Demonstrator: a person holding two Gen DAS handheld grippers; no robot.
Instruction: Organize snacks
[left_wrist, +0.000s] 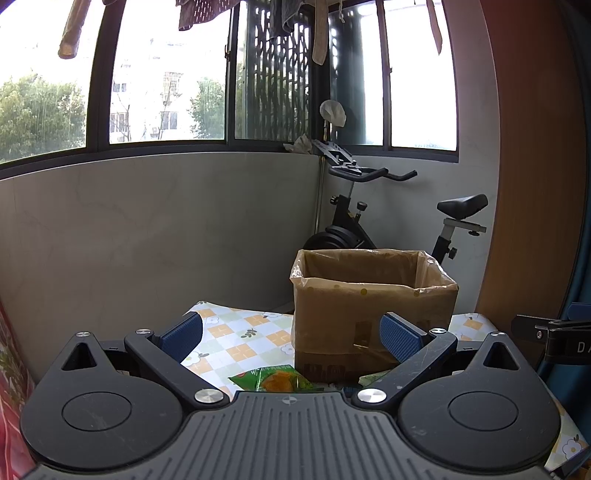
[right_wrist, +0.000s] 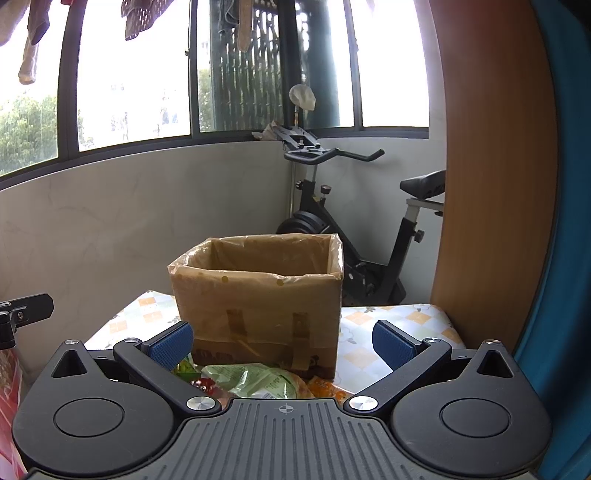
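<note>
before the box (right_wrist: 258, 295), loose snacks (right_wrist: 255, 380)

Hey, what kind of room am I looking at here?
Probably an enclosed home balcony used as a spare corner: laundry hangs above the wide windows, an exercise bike is parked in the corner, and a lined cardboard box sits on a checked tablecloth.

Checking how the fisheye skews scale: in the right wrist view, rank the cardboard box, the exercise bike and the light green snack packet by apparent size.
1. cardboard box
2. exercise bike, farther off and partly hidden, so true size is unsure
3. light green snack packet, partly hidden
</note>
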